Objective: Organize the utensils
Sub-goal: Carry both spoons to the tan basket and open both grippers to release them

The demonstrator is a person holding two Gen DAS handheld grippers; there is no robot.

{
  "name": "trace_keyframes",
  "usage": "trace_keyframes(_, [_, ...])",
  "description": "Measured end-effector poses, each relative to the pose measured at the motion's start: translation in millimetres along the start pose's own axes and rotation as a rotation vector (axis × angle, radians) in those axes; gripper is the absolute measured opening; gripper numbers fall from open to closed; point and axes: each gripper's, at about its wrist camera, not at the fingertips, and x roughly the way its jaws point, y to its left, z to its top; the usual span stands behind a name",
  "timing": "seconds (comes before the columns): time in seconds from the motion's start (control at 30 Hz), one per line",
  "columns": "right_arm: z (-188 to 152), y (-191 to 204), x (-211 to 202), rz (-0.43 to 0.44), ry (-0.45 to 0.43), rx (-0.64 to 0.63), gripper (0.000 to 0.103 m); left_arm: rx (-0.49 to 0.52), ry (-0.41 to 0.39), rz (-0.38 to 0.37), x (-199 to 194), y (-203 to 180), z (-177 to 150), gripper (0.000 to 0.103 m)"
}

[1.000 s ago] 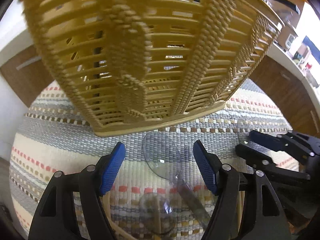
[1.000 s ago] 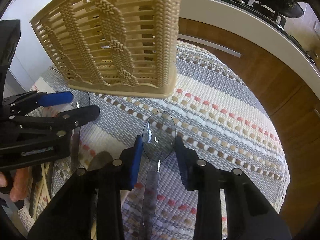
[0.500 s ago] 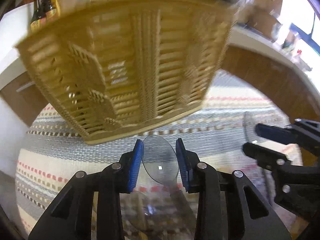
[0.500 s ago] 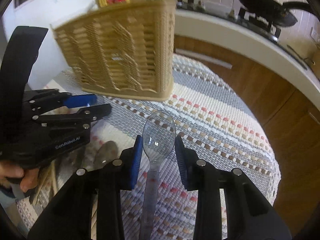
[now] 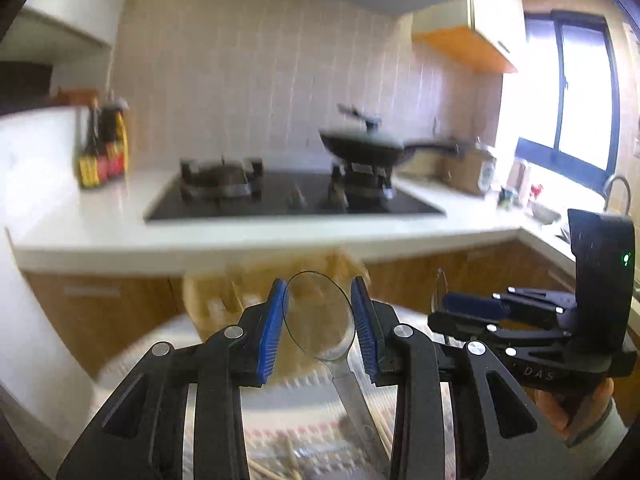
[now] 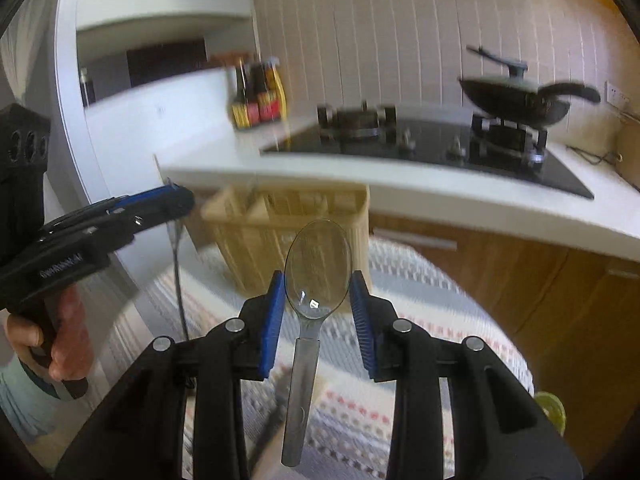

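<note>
Both wrist views look level across the basket (image 5: 276, 280) toward the stove (image 6: 432, 140), side by side.

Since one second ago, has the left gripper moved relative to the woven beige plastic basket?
Yes. The left gripper has risen and backed away: the woven beige plastic basket, which filled the left wrist view before, now sits small and low below the white countertop.

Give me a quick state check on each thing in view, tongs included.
Left tongs: shut on a clear spoon, lifted.
Right tongs: shut on a second clear spoon, lifted.
Woven basket: upright on the striped mat, blurred.
Black pan: lidded, sitting on the right burner.
Left burner: bare.
</note>
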Motion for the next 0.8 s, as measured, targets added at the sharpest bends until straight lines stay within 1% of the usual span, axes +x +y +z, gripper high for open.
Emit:
trace_keyframes(0.1, [28,4,0,0.004,-0.068,0.003,0.030,0.019,-0.064,0.036,-5,6,27,0.032])
trace_keyframes(0.2, [53,8,0,-0.014,-0.140,0.007,0.030,0.019,-0.111,0.052,-7,19,52,0.032])
trace_keyframes(0.37, [88,11,9,-0.071,-0.261,0.017,0.030,0.031,-0.200,0.114,-4,41,81,0.032])
trace_keyframes(0.5, [106,9,21,-0.139,-0.342,0.032,0.030,0.055,-0.243,0.170,7,54,89,0.032])
trace_keyframes(0.57, [113,7,32,-0.198,-0.384,0.027,0.030,0.078,-0.252,0.197,14,57,89,0.032])
trace_keyframes(0.7, [117,-1,63,-0.238,-0.375,0.007,0.030,0.107,-0.248,0.218,38,66,80,0.032])
trace_keyframes(0.8, [109,-4,83,-0.277,-0.358,-0.008,0.030,0.129,-0.247,0.237,56,70,69,0.032])
